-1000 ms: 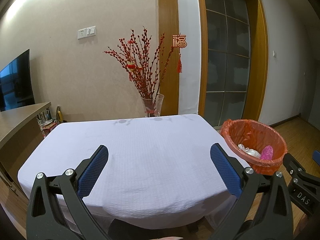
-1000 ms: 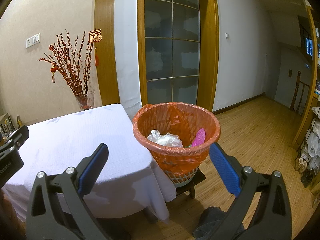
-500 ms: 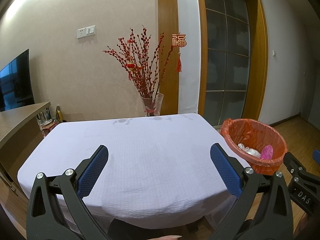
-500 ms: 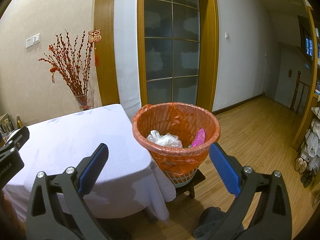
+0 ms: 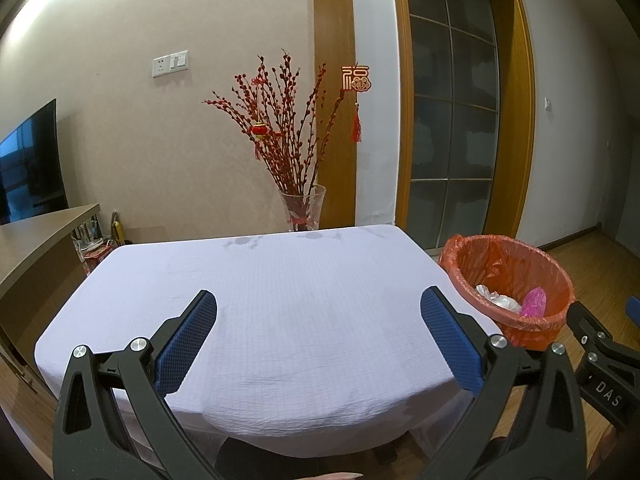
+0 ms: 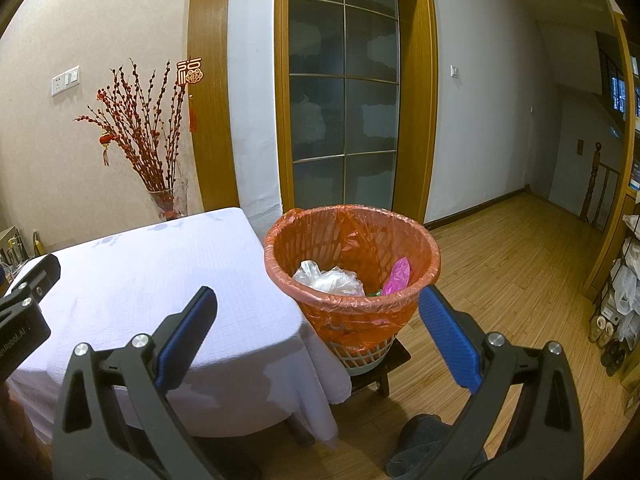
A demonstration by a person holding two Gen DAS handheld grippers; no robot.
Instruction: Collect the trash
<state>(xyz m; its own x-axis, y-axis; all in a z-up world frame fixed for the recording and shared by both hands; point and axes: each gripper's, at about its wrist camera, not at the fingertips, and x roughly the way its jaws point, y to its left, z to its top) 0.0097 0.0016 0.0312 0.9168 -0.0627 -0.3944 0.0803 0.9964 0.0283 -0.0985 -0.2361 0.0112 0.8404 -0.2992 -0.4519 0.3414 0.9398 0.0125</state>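
Both tools hang wide open and empty: the left tool faces the white-clothed desk, the right tool looks at the orange-lined bin. Hardly anything has shifted over the last second; the bin only sits a touch lower and closer in the right tool's view. My read: the collecting looks finished, since no trash shows on the cloth ahead of the left tool. Inside the bin, just beyond the right tool's tips, lie a crumpled clear plastic bag and a pink wrapper leaning on the liner.
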